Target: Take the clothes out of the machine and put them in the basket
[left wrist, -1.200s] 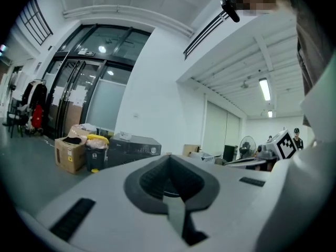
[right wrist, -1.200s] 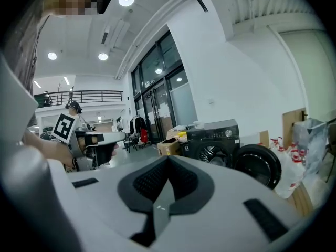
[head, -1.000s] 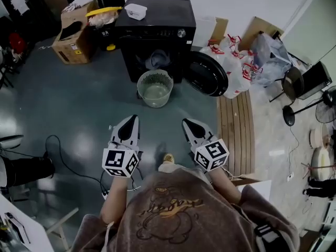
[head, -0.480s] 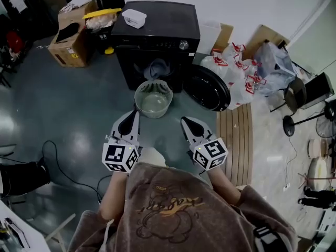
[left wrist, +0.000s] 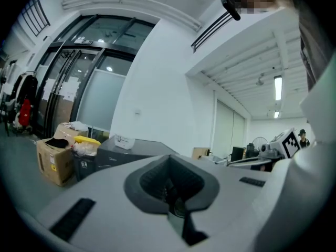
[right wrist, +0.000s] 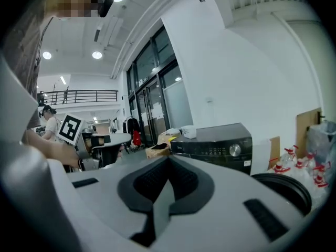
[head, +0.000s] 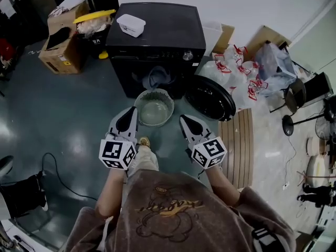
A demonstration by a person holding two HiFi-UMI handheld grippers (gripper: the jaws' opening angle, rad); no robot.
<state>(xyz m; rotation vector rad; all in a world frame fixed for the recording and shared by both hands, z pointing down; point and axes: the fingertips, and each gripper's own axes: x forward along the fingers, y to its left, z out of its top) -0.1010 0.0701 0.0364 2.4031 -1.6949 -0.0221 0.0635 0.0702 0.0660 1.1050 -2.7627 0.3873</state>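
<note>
A black washing machine (head: 157, 35) stands at the top middle of the head view, its round door (head: 210, 97) swung open to the right. Bluish-grey clothes (head: 156, 77) show in the drum opening. A round pale green basket (head: 154, 107) sits on the floor right in front of the drum and looks empty. My left gripper (head: 130, 114) is held just left of the basket, shut, nothing in it. My right gripper (head: 185, 121) is just right of the basket, below the door, shut and empty. The right gripper view shows the machine (right wrist: 215, 143) ahead.
A white tub (head: 130, 25) lies on the machine's top. Cardboard boxes (head: 60, 49) and a yellow-lidded bin (head: 94, 17) stand to the left. White bags with red print (head: 239, 72) are piled on the right, above a wooden board (head: 241, 140). A cable (head: 58, 167) lies on the floor.
The person has walked forward. Both grippers have come closer to the machine and now flank the basket. Both stayed shut.
</note>
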